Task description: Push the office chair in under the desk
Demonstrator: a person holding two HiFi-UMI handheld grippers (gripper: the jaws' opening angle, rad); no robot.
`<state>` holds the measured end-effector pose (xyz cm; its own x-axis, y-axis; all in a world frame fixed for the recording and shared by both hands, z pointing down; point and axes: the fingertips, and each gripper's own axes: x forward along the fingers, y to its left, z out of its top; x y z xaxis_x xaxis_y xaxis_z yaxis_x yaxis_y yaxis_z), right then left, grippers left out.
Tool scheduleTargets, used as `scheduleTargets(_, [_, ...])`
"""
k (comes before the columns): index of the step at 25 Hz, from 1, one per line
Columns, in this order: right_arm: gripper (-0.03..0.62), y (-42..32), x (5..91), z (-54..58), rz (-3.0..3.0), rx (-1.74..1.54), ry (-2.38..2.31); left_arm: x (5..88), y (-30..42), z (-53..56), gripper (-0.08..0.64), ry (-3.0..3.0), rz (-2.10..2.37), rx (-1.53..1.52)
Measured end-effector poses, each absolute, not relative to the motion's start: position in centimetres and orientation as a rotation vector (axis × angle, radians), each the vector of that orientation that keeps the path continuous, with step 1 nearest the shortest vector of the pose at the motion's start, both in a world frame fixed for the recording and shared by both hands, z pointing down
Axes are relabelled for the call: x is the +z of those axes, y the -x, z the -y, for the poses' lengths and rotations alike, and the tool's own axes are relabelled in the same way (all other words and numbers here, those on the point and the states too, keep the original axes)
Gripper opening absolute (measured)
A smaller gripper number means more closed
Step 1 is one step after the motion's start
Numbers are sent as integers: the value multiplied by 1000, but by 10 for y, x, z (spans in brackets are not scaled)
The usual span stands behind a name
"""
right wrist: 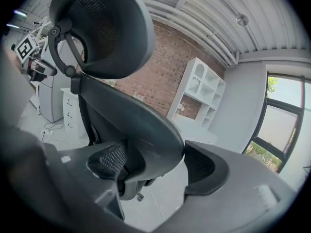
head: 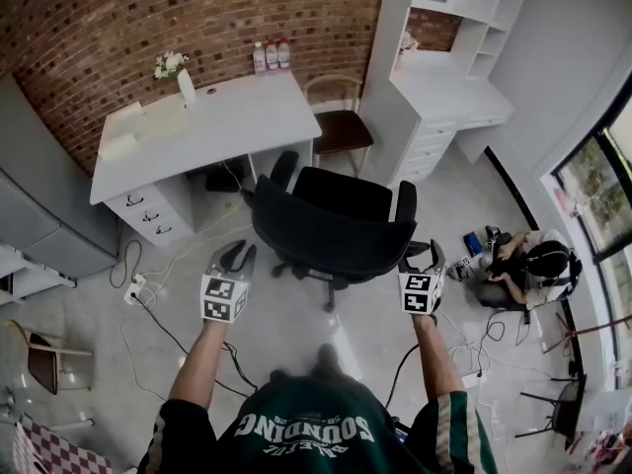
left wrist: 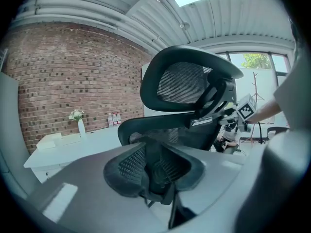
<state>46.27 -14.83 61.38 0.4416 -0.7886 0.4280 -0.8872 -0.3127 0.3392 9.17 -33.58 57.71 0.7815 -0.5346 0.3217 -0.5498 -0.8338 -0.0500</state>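
Head view: office chair [head: 341,194] is faced toward desk [head: 237,117], backrest [head: 326,237] spanning left-right. Left gripper [head: 240,255] is held barely parted, empty. Right gripper [head: 425,253] is spread wide, backrest edge between its jaws.

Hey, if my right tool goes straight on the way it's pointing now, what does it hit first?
The chair backrest. Its edge already stands between the open jaws of the right tool, so the tool would likely meet it almost at once, though the exact gap is hard to judge.

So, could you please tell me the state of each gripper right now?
Left gripper: jaws slightly apart, holding nothing.
Right gripper: open around the backrest edge of the black mesh office chair, not gripping.
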Motion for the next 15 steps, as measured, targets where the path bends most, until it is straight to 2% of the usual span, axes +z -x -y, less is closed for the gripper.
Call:
scheduleTargets(8, [321,-471,611,167,1445,216,-2141,581,-80,353,103,-2897,953,511])
scheduleTargets(15, [296,-478,614,161,1528,216,-2086,587,-89,365,152,-2904,973,516])
